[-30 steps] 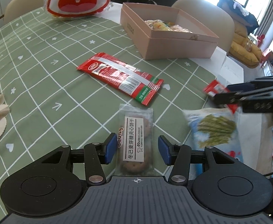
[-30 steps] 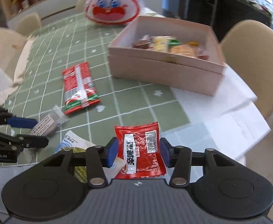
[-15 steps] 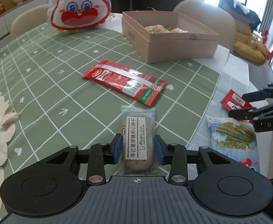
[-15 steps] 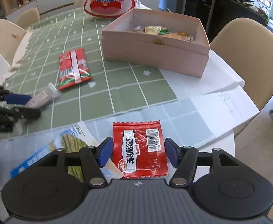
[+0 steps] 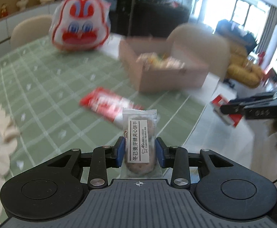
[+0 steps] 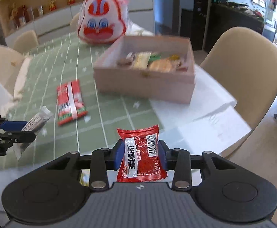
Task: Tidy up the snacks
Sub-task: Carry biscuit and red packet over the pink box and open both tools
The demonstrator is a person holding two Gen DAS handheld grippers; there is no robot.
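My left gripper (image 5: 140, 152) is shut on a clear-wrapped biscuit pack (image 5: 139, 138) and holds it above the green tablecloth. My right gripper (image 6: 140, 154) is shut on a small red snack packet (image 6: 141, 157), lifted above the table's near edge. The pink open box (image 6: 144, 83) holds several snacks and stands ahead of both grippers; it also shows in the left wrist view (image 5: 163, 76). A long red snack pack (image 6: 70, 100) lies flat on the cloth left of the box. In the right wrist view the left gripper (image 6: 15, 131) with its biscuit pack is at the far left.
A rabbit-face bag (image 6: 102, 28) stands at the table's far end behind the box. Beige chairs (image 6: 242, 66) ring the table. White paper (image 6: 204, 114) lies under and in front of the box. The view from the left wrist is blurred.
Both grippers have shut on their packs and lifted them off the table. The green vegetable snack bag has dropped out of view below.
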